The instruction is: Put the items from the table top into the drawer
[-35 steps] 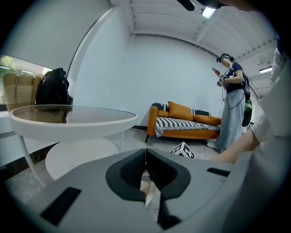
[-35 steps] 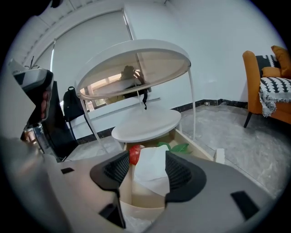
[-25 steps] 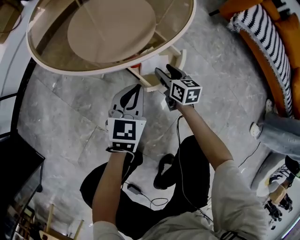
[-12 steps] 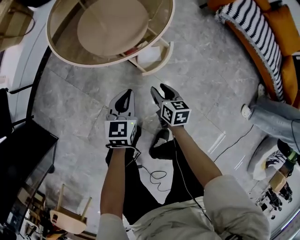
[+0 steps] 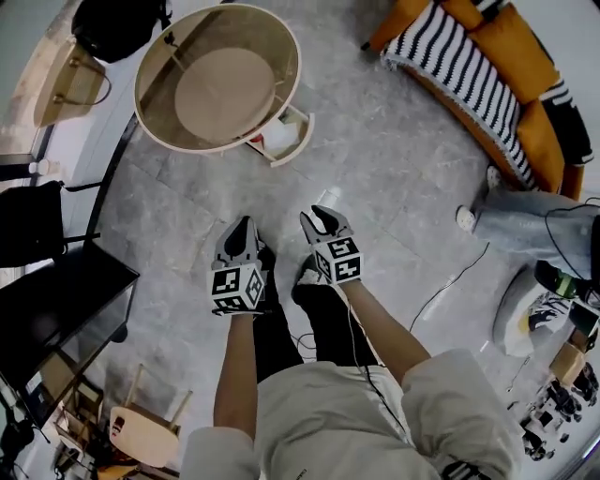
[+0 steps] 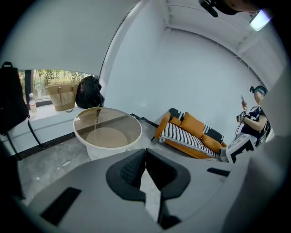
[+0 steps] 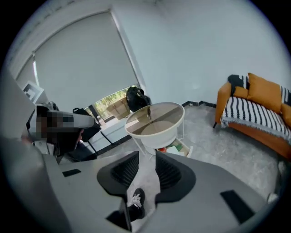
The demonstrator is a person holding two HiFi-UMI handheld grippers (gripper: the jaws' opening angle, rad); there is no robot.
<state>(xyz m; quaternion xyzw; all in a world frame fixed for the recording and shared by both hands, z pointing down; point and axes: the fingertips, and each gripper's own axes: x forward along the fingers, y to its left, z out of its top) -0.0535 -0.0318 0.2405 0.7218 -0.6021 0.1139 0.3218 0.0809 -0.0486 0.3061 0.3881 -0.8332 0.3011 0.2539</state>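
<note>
The round glass-topped table (image 5: 217,80) stands far ahead at the upper left, with its cream drawer (image 5: 302,127) pulled open under the near rim; white and red things lie inside. Both grippers hang high over the grey floor, well short of the table. My left gripper (image 5: 240,228) is shut, its tips touching with nothing between them; its own view shows the table (image 6: 107,132) beyond the left gripper (image 6: 145,152). My right gripper (image 5: 317,221) has just been closing and still shows a narrow empty gap. The right gripper (image 7: 147,157) points at the table (image 7: 154,120) and drawer (image 7: 182,149).
An orange sofa (image 5: 525,112) with a striped blanket stands at the upper right. A seated person (image 5: 534,230) is at the right edge. A black bag (image 5: 117,28) and straw bag (image 5: 66,84) sit behind the table. A black unit (image 5: 47,309) is at left and a cable (image 5: 450,277) crosses the floor.
Both grippers have risen and drawn back from the table, which now looks smaller and farther off. The right jaws have narrowed. The person's legs have straightened beneath.
</note>
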